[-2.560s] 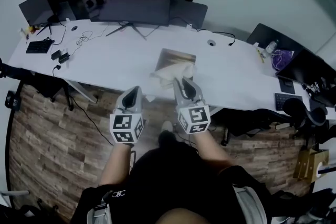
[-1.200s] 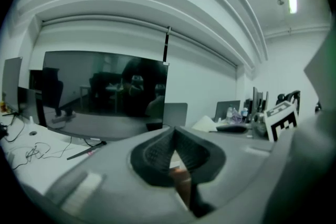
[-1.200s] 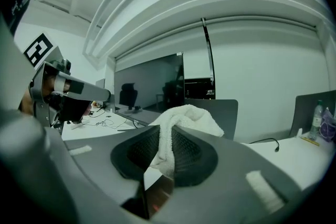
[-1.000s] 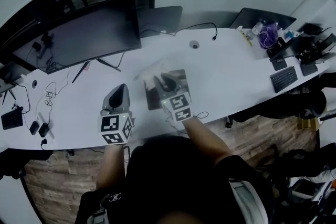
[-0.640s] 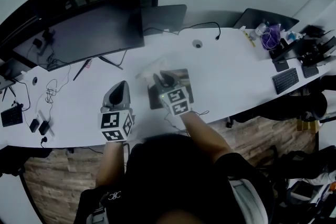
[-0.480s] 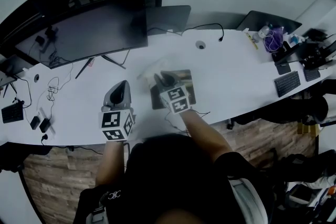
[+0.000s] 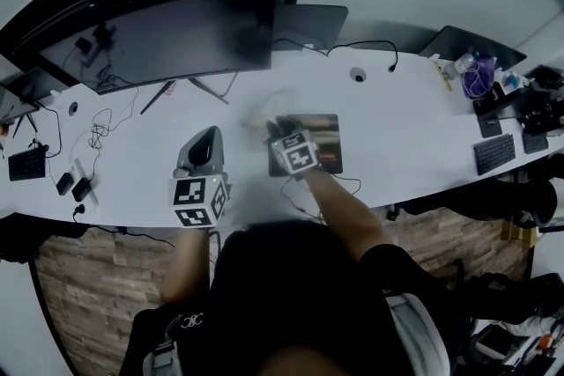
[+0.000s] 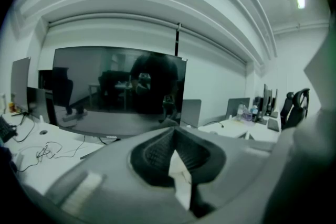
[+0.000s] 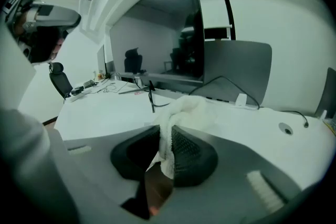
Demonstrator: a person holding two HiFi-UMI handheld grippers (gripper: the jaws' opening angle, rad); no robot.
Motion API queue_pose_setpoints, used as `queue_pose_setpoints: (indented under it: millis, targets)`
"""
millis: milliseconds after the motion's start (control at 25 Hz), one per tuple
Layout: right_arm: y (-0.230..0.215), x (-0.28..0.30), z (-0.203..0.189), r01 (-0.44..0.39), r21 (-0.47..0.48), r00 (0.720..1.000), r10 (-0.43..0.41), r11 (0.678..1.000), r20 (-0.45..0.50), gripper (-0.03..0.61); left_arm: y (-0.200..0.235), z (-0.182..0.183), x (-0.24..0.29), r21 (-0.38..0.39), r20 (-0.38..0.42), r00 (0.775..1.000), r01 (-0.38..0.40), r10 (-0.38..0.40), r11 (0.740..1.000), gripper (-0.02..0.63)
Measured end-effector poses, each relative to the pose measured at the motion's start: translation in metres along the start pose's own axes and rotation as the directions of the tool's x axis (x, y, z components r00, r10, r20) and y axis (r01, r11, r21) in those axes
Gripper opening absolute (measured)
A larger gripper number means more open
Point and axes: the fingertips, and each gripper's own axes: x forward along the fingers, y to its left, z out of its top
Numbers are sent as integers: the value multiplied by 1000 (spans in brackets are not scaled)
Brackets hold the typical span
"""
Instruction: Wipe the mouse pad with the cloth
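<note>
cloth [image 9: 187, 109] in right tongs [image 9: 167, 136]

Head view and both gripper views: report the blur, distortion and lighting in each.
Head view: fisheye bows the desk into an arc, and the cloth ahead of the right gripper is smeared by motion. Left gripper view: dark rounded corners, a dim bluish cast, the monitor mirroring the room. Right gripper view: the cloth pinched in the jaws is pale and soft-edged.
</note>
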Motion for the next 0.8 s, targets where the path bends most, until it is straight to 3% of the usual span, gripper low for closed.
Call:
queue_pose_setpoints:
  millis: [280, 800]
  targets:
    - [-14, 21, -40, 51, 30, 987, -46, 998, -155, 63, 4, -8, -5, -13, -20, 1000, -21, 21, 1000, -2]
    - [-43, 13, -62, 136, 45, 971, -124, 990, -204, 63, -1, -9, 0, -6, -28, 1000, -3, 3, 1000, -2]
